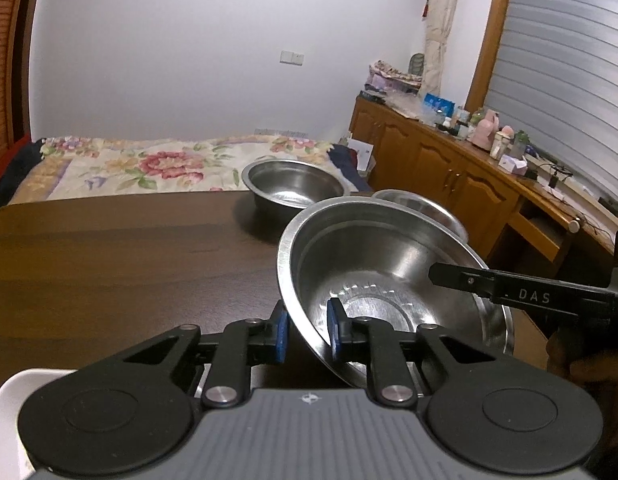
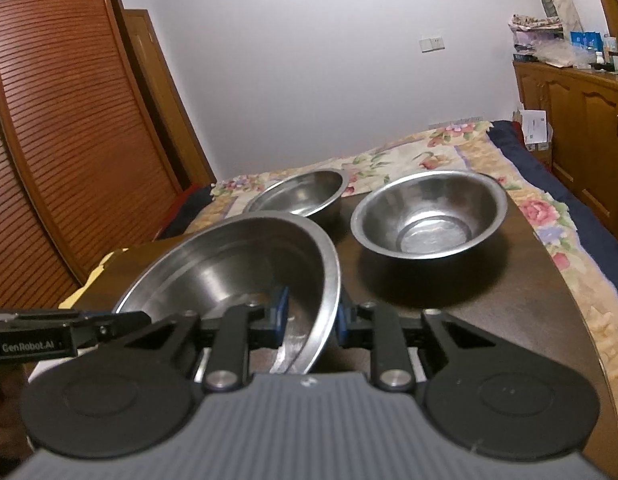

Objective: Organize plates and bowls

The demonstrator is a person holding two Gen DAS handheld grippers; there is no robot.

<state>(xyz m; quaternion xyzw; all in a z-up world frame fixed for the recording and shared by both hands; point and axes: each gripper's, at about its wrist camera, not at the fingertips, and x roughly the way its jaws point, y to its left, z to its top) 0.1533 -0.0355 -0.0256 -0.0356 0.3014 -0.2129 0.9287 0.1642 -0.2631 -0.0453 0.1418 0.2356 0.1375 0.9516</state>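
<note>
A large steel bowl (image 1: 389, 272) (image 2: 229, 268) is tilted over the dark wooden table (image 1: 109, 260) (image 2: 509, 300), held from two sides. My left gripper (image 1: 307, 334) is shut on its near-left rim, blue pads on either side of the wall. My right gripper (image 2: 311, 316) is shut on the opposite rim. In the left wrist view a black finger (image 1: 489, 286) of the right gripper reaches in over the bowl from the right. Two smaller steel bowls stand upright behind it: one far (image 1: 293, 188) (image 2: 301, 192), one to the right (image 1: 421, 204) (image 2: 429, 216).
A bed with a floral cover (image 1: 149, 164) (image 2: 449, 148) lies beyond the table's far edge. Wooden cabinets (image 1: 449, 164) (image 2: 581, 112) with clutter on top run along the right. A louvred wardrobe (image 2: 69, 140) stands on the left. A white object's edge (image 1: 9, 396) shows under my left gripper.
</note>
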